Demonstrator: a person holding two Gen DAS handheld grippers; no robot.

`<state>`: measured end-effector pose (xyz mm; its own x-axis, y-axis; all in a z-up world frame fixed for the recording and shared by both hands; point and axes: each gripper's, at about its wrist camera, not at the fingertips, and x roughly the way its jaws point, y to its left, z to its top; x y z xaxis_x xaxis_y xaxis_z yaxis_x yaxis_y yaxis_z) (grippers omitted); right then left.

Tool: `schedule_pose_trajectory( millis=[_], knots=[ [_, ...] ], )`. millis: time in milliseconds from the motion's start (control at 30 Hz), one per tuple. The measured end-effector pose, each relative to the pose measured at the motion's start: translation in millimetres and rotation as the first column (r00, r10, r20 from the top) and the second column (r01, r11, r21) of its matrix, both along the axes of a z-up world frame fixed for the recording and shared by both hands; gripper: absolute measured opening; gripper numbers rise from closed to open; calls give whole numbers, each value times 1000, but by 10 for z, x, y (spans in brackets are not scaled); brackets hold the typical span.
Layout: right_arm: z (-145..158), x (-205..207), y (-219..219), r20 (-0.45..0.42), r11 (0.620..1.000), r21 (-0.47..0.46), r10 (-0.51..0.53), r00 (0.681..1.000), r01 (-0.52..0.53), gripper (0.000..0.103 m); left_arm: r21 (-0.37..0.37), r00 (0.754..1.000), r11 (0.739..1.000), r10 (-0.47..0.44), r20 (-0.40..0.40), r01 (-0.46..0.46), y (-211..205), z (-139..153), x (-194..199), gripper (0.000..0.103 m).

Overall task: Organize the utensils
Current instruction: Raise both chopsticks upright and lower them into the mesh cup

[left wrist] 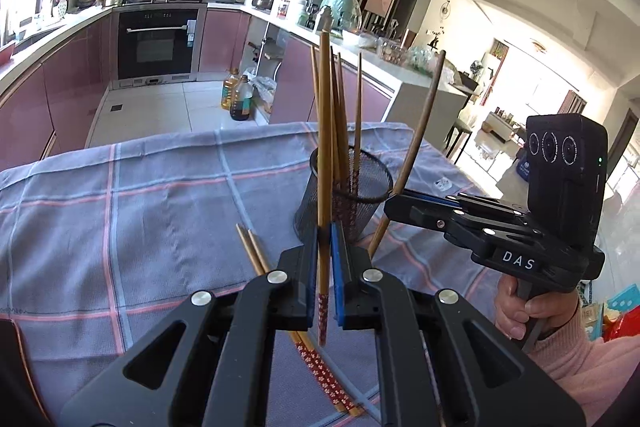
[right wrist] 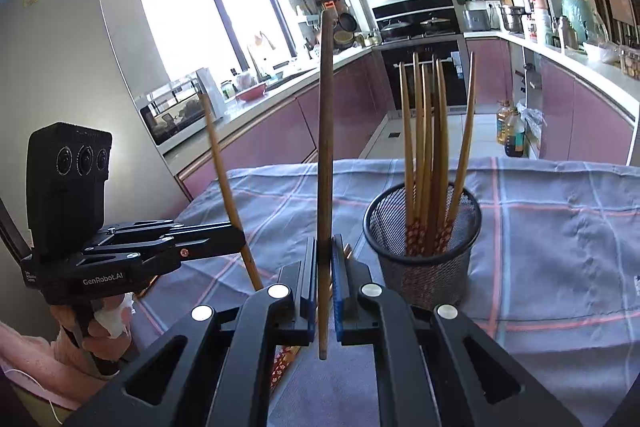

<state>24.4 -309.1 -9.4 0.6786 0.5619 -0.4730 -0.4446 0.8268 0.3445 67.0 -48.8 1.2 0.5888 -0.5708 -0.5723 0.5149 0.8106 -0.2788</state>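
A black mesh holder [left wrist: 347, 198] with several wooden chopsticks stands on the checked cloth; it also shows in the right wrist view [right wrist: 424, 239]. My left gripper [left wrist: 325, 279] is shut on an upright chopstick [left wrist: 325, 155] with a red patterned end, just in front of the holder. My right gripper [right wrist: 324, 291] is shut on a plain brown chopstick [right wrist: 325, 147], held upright left of the holder. In the left wrist view the right gripper [left wrist: 394, 197] holds its chopstick [left wrist: 420, 131] beside the holder's right rim. Two chopsticks [left wrist: 280, 291] lie on the cloth under the left gripper.
The table is covered by a grey-blue cloth [left wrist: 140, 195] with pink and white lines. Kitchen counters, an oven [left wrist: 158, 45] and oil bottles [left wrist: 238, 95] on the floor stand beyond the table's far edge.
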Motion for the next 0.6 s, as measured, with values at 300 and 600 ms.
schedule_pose_trajectory(
  millis=[300,600],
  knots=[
    [258,42,-176,70,999,3,-37,997,36,6,-49,998,999,-5,70,8,-56,361,68,7],
    [589,125,-365,162,996,-7,-81,983,84,6,-84,990,996,-3,143,15,-179,761,244,7]
  ],
)
